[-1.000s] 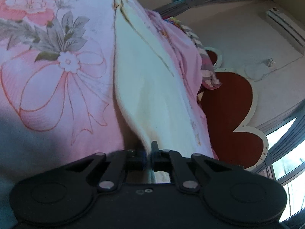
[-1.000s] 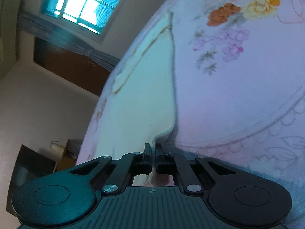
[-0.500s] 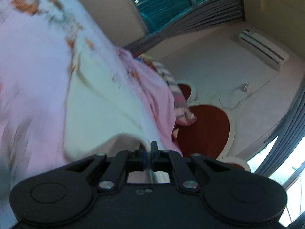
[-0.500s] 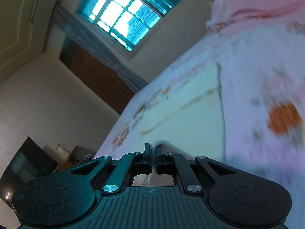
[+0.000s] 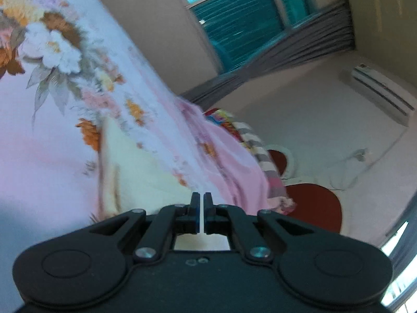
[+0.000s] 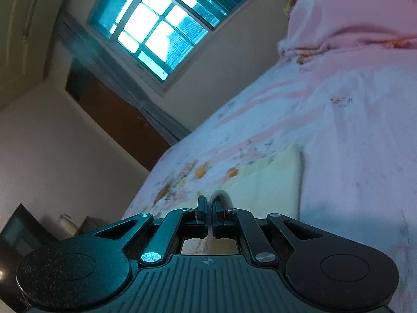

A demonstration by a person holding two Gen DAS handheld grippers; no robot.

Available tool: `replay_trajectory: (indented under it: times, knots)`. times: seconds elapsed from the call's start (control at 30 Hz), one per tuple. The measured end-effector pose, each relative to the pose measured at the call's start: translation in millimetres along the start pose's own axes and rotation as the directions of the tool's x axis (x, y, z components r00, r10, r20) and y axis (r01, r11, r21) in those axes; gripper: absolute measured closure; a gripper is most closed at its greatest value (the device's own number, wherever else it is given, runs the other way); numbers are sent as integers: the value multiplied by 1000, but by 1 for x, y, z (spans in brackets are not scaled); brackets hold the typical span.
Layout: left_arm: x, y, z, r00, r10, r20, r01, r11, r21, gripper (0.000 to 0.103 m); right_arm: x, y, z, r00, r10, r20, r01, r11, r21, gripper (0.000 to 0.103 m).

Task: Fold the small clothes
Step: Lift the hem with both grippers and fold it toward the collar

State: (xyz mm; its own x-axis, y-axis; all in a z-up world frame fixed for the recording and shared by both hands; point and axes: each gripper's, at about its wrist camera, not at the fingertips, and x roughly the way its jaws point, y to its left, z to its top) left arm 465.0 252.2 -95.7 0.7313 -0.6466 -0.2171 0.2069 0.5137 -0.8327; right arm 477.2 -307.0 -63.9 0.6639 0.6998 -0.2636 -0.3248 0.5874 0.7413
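Two grippers each pinch one near corner of the same cream garment [image 5: 146, 172], and the fold turns on how its free far edge lies from them. In the left wrist view the left gripper [image 5: 200, 203] has its jaws closed, with pale cloth showing in the thin slit between them and below in the frame opening; the garment stretches away from it up and to the left, narrowing toward a far corner by the orange flowers of the floral bedsheet [image 5: 52, 130]. In the right wrist view the right gripper [image 6: 210, 207] is clenched on a rolled cream hem that bulges just past its right finger, and the garment runs away up and to the right to a far edge with a squared corner. So the cloth lies ahead of both grippers and between their lines of sight, its long axis running from the held near edge to the free far edge on the bed, with the pink blanket [image 6: 351, 20] heaped well beyond. Neither hand looks clearly nearer to that far edge. I judge the coming move as carrying the held edge forward over the body of the garment to meet the far edge; both corners need to travel evenly, or the fold will skew.
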Motion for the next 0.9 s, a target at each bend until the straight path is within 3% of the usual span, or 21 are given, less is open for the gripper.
replay_trajectory:
  times: [0.07,0.17,0.23,0.3,0.4,0.57,0.67,0.7,0.73,0.83,0.9]
  knots:
    - [19,11,4,994,97,-42,-96,995,22,103,29,-21,2,996,-73,-43,74,997,16,100]
    - [30,19,-1,986,126,-109,-127,992,-2,101,58,-40,-3,981,-151,-123,154,988,15,100]
    - [24,14,-11,986,125,-110,-125,992,3,66,58,-52,-8,982,-138,-126,149,985,84,99]
    - [18,12,-17,986,122,-111,-124,992,-13,52,50,-58,-15,988,-117,-99,128,986,108,99]
    - [16,12,-22,988,97,-117,-102,994,-36,55,41,-64,-19,994,-82,-77,93,986,140,99]
    - [44,9,-18,977,128,-172,-134,991,-24,65,47,-62,-17,994,-83,-74,94,984,153,99]
    - [55,9,-18,963,176,-204,-176,984,18,82,48,-57,-14,993,-84,-83,95,985,141,99]
    - [56,10,-18,961,183,-208,-182,983,23,94,48,-56,-14,992,-90,-88,101,986,132,99]
    - [58,13,-18,962,173,-212,-173,985,17,103,52,-58,-7,991,-91,-95,103,986,129,99]
    - [60,18,-16,976,91,-198,-101,994,-43,103,54,-55,-8,990,-104,-96,112,990,84,100]
    - [54,15,-14,989,-8,-145,-3,997,-77,103,50,-50,-8,995,-81,-64,84,995,50,100]
